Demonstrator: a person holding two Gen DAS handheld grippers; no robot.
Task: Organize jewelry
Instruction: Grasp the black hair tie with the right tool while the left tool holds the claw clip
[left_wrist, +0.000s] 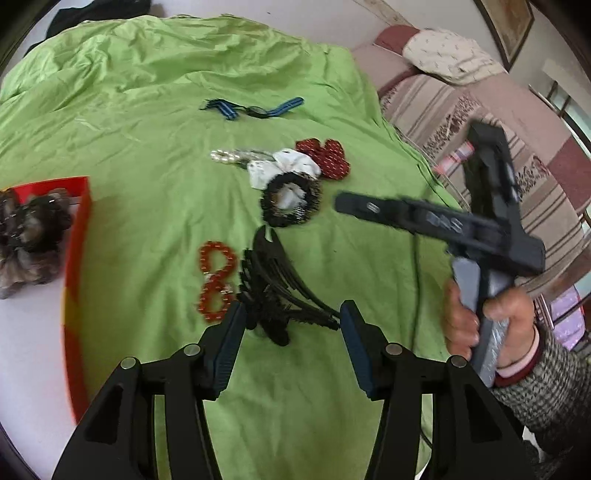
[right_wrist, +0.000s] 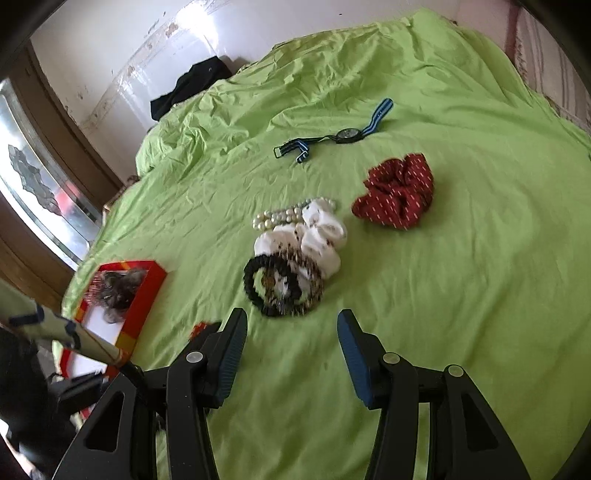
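On a green sheet (left_wrist: 147, 110) lie a black claw hair clip (left_wrist: 273, 291), a red bead bracelet (left_wrist: 216, 280), a black beaded scrunchie (left_wrist: 291, 201), a white scrunchie (left_wrist: 284, 166), a pearl string (left_wrist: 225, 156), a red dotted scrunchie (left_wrist: 328, 157) and a blue-strap watch (left_wrist: 255, 109). My left gripper (left_wrist: 291, 321) is open with the claw clip between its fingers. My right gripper (right_wrist: 291, 332) is open and empty, just short of the black scrunchie (right_wrist: 277, 288). The right wrist view also shows the white scrunchie (right_wrist: 317, 240), pearls (right_wrist: 280, 216), red scrunchie (right_wrist: 399, 192) and watch (right_wrist: 347, 134).
A red box (left_wrist: 79, 258) at the left holds a brown furry scrunchie (left_wrist: 29, 236); it also shows in the right wrist view (right_wrist: 144, 295). A striped sofa (left_wrist: 480, 122) with a cushion stands to the right. A dark garment (right_wrist: 188, 86) lies at the sheet's far edge.
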